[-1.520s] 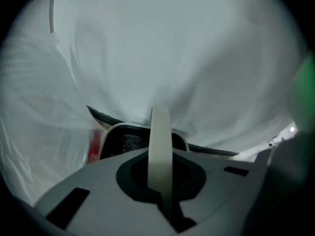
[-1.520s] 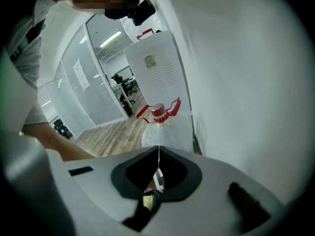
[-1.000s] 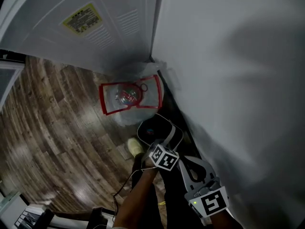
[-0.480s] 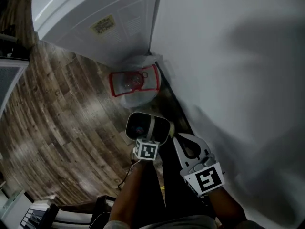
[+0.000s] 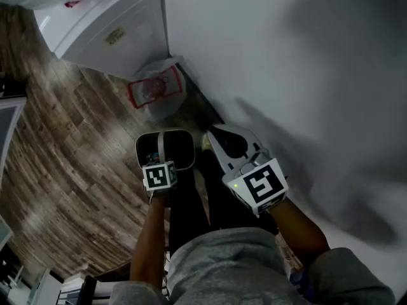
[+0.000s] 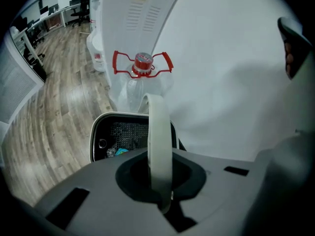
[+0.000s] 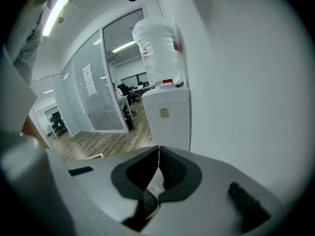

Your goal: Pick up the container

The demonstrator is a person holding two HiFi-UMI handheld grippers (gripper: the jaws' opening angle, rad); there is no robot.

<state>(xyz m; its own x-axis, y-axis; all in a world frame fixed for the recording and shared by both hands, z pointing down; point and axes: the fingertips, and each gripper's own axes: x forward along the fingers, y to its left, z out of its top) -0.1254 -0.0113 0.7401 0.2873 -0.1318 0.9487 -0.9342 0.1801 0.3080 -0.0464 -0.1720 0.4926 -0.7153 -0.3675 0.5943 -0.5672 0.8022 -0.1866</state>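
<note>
Head view, left to right: wood floor [image 5: 70, 151] on the left. A white water dispenser [image 5: 114, 30] stood at top left against the wall. A clear bottle [image 5: 156, 89] with red handle, wrapped in a plastic bag, sat on the floor at the dispenser's base.

The left gripper [image 5: 164, 164] was low centre and pointed steeply down. The container [image 5: 147, 152] was a black tub with a white rim and hung from it just beside the wall. Left gripper view showed the jaws clenched on the container's white handle [image 6: 160, 132], which ran straight up between them. The tub's mesh inside [image 6: 123, 136] showed below, with some small items in it, too small to tell.

The right gripper [image 5: 215, 138] was just beside the container, not touching it. Right gripper view showed the jaws pressed together with nothing between them, facing the dispenser with a big bottle on top [image 7: 157, 48]. The white wall [image 5: 286, 62] filled the right side.
</note>
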